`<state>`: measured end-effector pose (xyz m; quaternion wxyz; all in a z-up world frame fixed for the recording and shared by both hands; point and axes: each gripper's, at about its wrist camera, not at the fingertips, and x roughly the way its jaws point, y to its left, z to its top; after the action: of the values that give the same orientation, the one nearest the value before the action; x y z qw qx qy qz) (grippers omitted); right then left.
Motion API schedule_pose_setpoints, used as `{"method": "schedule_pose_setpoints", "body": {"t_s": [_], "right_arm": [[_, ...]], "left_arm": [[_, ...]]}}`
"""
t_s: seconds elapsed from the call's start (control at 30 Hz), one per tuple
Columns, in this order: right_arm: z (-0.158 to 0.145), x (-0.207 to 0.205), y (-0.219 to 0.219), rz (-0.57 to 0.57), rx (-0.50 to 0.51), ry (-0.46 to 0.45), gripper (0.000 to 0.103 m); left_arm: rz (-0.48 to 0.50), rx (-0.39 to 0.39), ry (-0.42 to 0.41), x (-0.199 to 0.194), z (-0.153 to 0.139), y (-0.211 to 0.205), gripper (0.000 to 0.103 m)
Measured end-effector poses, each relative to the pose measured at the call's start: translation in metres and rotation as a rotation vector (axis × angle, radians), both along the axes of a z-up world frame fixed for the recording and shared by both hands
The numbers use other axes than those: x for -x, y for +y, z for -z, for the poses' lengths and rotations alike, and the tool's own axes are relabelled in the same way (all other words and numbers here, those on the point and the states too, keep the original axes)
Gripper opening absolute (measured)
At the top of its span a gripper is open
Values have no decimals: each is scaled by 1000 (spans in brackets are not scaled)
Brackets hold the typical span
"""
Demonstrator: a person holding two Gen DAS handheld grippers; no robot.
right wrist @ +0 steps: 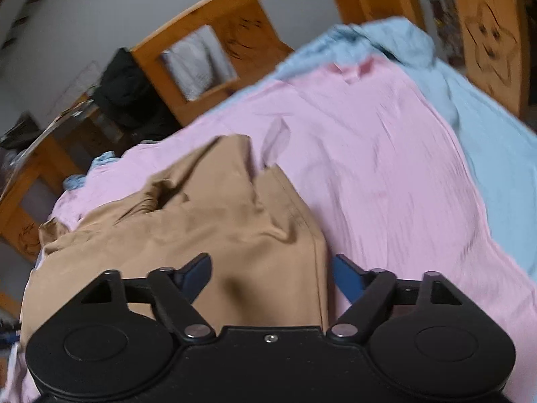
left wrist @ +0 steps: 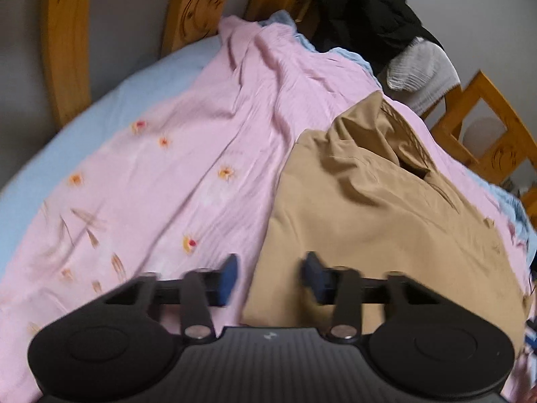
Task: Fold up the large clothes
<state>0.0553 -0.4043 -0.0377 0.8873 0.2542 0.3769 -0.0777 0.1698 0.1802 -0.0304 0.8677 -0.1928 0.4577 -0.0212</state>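
Observation:
A tan garment lies rumpled on a pink blanket on the bed. It also shows in the right wrist view, on the same pink blanket. My left gripper is open, its blue pads on either side of the garment's near left edge, just above the cloth. My right gripper is open, its blue pads straddling the garment's near right edge. Neither gripper holds anything.
A light blue sheet covers the mattress under the blanket, also in the right wrist view. A wooden bed frame runs behind. Dark clothes and a white cloth hang on the frame.

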Motion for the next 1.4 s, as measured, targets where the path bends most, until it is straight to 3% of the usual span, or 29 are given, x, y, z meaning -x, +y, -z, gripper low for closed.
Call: {"method": "schedule_pose_setpoints", "body": {"t_s": [0.03,0.07,0.13,0.17,0.37,0.47,0.57,0.63,0.7,0.73,0.77,0.8,0.87,1.07,1.23,1.33,1.4], "right_arm": [[5,-1,0,2,-12,2,69],[8,0,2,6,-13,9,57],[18,1,2,21,5,27,26],[20,2,1,31,20,39,5],[-8,14,-1,52,121,-39,2],[15,2,3,34,131,62,2],[15,1,12,0,202,70,5],[9,5,14,5,242,53,14],[1,8,16,9,306,31,36],[-4,7,19,-6,352,10,45],[-10,5,22,-26,404,-21,59],[-17,1,27,-52,460,-54,64],[-29,-15,39,-109,523,-92,65],[-44,-100,115,-308,527,-176,71],[-27,-167,179,-388,562,-174,71],[-11,-195,196,-408,621,-148,71],[-1,-209,201,-417,667,-133,71]], "left_arm": [[0,-5,6,-1,2,-1,16],[-1,-30,10,-2,2,-5,7],[2,-74,11,-2,-2,-11,4],[-9,-89,15,0,-6,-13,3],[-19,-134,35,4,-20,-16,3],[0,-144,60,-8,-7,-19,6],[16,-191,48,-5,-6,-25,11],[37,-256,32,-1,-13,-29,26],[59,-321,-1,4,-25,-32,59],[64,-347,-34,7,-33,-34,61],[70,-363,-61,7,-40,-35,61],[76,-379,-90,6,-48,-37,62],[76,-392,-152,-4,-63,-47,67],[117,-364,-324,-70,-96,-119,77],[170,-399,-346,-137,-88,-179,78],[167,-402,-297,-173,-66,-193,78],[131,-461,-257,-190,-45,-192,70]]}}
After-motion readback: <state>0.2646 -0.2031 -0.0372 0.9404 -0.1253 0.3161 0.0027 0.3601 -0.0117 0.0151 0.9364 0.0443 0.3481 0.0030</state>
